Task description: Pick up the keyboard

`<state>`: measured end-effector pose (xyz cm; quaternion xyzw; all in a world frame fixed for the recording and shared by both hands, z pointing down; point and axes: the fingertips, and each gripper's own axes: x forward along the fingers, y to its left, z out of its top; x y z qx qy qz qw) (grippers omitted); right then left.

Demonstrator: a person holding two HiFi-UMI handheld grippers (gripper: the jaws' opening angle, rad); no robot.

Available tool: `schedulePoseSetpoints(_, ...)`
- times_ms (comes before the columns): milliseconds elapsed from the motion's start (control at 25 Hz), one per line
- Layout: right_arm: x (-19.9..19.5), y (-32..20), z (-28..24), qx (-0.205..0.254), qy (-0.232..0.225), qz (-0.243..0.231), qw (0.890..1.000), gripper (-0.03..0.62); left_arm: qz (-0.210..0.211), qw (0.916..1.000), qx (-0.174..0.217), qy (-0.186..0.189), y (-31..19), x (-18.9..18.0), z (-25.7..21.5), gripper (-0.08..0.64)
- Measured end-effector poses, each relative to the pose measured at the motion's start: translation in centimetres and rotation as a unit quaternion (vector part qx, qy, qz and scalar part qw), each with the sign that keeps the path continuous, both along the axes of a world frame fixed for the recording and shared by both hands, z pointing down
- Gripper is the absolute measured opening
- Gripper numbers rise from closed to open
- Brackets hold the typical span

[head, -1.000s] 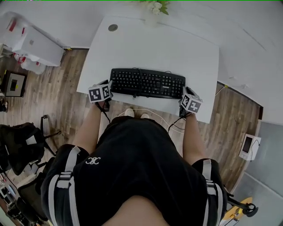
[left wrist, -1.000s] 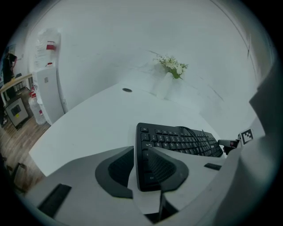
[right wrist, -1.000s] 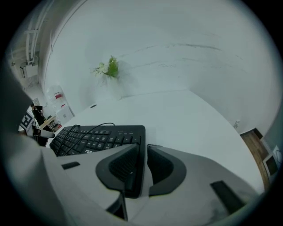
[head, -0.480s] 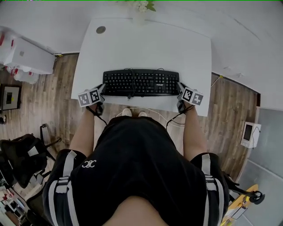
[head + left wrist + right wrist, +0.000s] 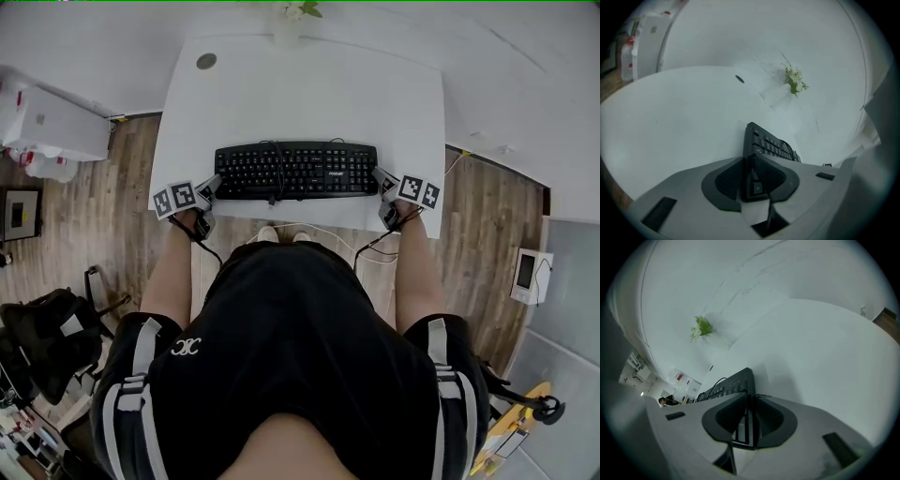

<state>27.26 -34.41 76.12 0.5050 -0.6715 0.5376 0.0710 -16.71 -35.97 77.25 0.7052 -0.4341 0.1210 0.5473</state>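
Note:
A black keyboard [image 5: 295, 170] lies across the near half of the white desk [image 5: 300, 94], with its cable looped over the keys. My left gripper [image 5: 210, 185] is at its left end and my right gripper [image 5: 382, 181] at its right end. In the left gripper view the jaws have just been closing, and the pads of the left gripper [image 5: 752, 180] now press on the keyboard's [image 5: 768, 143] end edge. In the right gripper view the right gripper [image 5: 749, 418] clamps the other end of the keyboard [image 5: 726, 385]. I cannot tell whether the keyboard is off the desk.
A small vase of flowers [image 5: 295, 14] stands at the desk's far edge and a round grommet [image 5: 206, 61] sits at its far left corner. White boxes [image 5: 52, 122] stand on the floor at left, a black bag [image 5: 42, 328] at lower left, a white device [image 5: 527, 275] at right.
Both grippers have gone from the keyboard's near corners onto its two ends and rolled. The left jaws have closed on the left end. The keyboard now sits straighter in the picture.

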Motion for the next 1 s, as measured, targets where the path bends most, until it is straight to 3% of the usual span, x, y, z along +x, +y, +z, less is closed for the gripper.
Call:
schedulePoseSetpoints(80,-0.2,0.4,0.2,-0.002,0.009,-0.001,1.000,0.074,-0.002,0.9999,-0.005,0.014,0.2,-0.1,0.1,0.097)
schedulePoseSetpoints(280,-0.5,1.3,-0.2,-0.004,0.033,-0.008,0.999,0.074,0.011,0.9999,-0.004,0.003,0.6,-0.4,-0.1,0.094)
schedulePoseSetpoints(600,-0.1,0.9,-3.4,0.041,0.040,0.005,0.998,0.071,0.016,0.9997,0.011,0.011,0.7,0.0,-1.2,0.092)
schedulePoseSetpoints(840,0.1,0.0,-6.7,0.093,0.034,0.019,0.995,0.071,0.021,0.9980,0.056,0.018,-0.8,0.4,-4.3,0.092)
schedulePoseSetpoints(1000,0.0,-1.2,-10.0,0.149,0.021,0.028,0.988,0.069,0.027,0.9932,0.112,0.016,-3.0,0.3,-8.2,0.092)
